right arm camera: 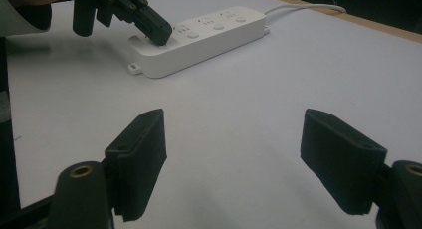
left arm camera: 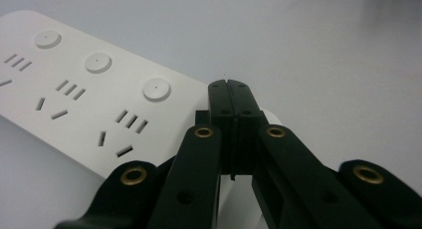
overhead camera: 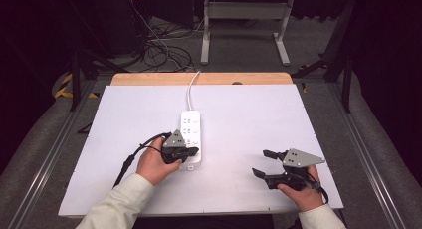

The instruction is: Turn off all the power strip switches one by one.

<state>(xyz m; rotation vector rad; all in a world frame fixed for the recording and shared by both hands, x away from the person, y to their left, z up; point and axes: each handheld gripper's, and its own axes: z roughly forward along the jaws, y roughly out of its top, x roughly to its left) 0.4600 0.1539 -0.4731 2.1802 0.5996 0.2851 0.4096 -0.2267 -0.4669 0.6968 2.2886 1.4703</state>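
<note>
A white power strip (overhead camera: 190, 129) lies mid-table, its white cord (overhead camera: 190, 87) running off the far edge. It has three round buttons and rows of sockets (left arm camera: 74, 99). My left gripper (overhead camera: 191, 152) is shut with nothing between its jaws, and its tips (left arm camera: 230, 87) are over the strip's near end, beside the nearest button. From the right gripper view the left gripper (right arm camera: 159, 32) seems to touch the strip (right arm camera: 209, 35) on top. My right gripper (overhead camera: 261, 163) is held low over the bare table at the right, open (right arm camera: 239, 139) and holding nothing.
The white tabletop (overhead camera: 249, 114) has a wooden strip (overhead camera: 149, 78) along its far edge. Beyond it are a white table frame (overhead camera: 244, 20) and loose cables (overhead camera: 159, 45) on the floor. Metal rails (overhead camera: 368, 154) run along both sides of the table.
</note>
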